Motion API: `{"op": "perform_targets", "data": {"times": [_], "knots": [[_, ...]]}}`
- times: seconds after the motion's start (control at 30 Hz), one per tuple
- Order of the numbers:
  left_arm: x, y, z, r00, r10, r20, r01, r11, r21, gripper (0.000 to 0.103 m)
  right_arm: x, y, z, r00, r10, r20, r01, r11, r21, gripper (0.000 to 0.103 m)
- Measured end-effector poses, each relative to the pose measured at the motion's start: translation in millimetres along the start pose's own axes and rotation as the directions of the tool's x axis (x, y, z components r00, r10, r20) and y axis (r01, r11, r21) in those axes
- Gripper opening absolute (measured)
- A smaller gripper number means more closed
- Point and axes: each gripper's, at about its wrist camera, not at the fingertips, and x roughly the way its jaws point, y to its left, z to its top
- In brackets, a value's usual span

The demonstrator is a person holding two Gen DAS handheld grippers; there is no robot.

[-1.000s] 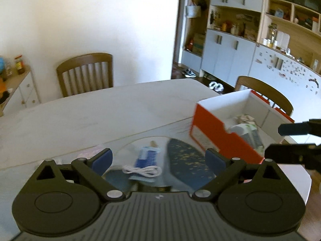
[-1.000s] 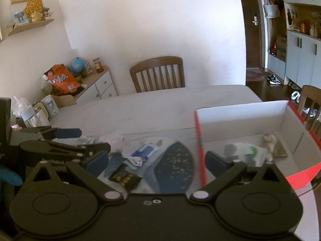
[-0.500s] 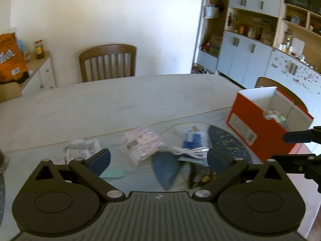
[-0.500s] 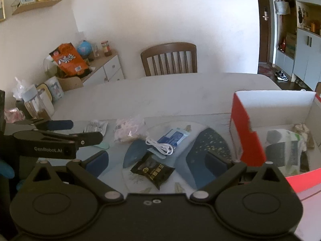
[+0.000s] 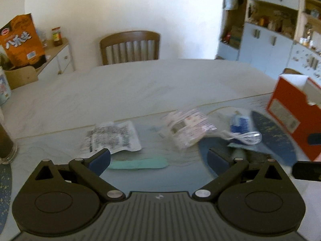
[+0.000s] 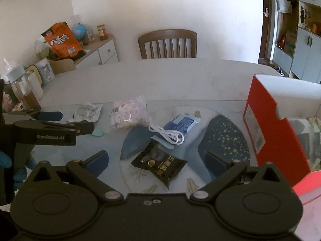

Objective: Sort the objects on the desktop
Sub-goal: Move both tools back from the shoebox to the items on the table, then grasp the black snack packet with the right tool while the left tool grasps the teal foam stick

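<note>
Right wrist view shows my right gripper and left gripper both spread wide and empty. Box at right holds some items; black packet, cable, pink pack and foil pouch remain on the table.

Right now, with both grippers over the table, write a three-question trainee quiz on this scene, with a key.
1. True or false: the left gripper and the right gripper are both open and hold nothing.
2. What does the white cable lie on? A) the blue packet B) the black snack packet C) the pink-and-white bag
3. Fill in: the orange box stands on the ___ side of the table in both views.

Key: 1 true; 2 A; 3 right
</note>
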Motion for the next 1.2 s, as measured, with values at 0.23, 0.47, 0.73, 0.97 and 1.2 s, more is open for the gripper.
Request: {"op": "perform_targets", "data": {"times": [0.23,0.47,0.73,0.97,1.2], "knots": [[27.3,12.1,-10.8,0.997,0.079,-0.026,-0.080,0.996,-0.030,0.103,23.3,6.1,-5.9,0.999,-0.012,-0.033,0.012,1.000,0.003,0.102],[45.3,8.9,-15.0,0.994,0.098,-0.039,-0.099,0.995,-0.033,0.103,42.3,7.1,-9.6,0.998,-0.011,-0.069,0.013,1.000,0.025,0.102],[58.7,5.3,-20.1,0.992,0.115,-0.048,-0.116,0.993,-0.028,0.103,58.8,8.3,-8.8,0.996,-0.030,-0.086,0.034,0.999,0.041,0.102],[60.3,5.1,-20.1,0.992,0.117,-0.040,-0.118,0.992,-0.034,0.103,77.3,7.9,-7.8,0.991,-0.084,-0.103,0.090,0.994,0.058,0.099],[62.2,6.9,-16.7,0.993,0.115,-0.040,-0.117,0.993,-0.033,0.103,84.4,5.9,-11.7,0.985,-0.113,-0.129,0.122,0.990,0.064,0.091]]}}
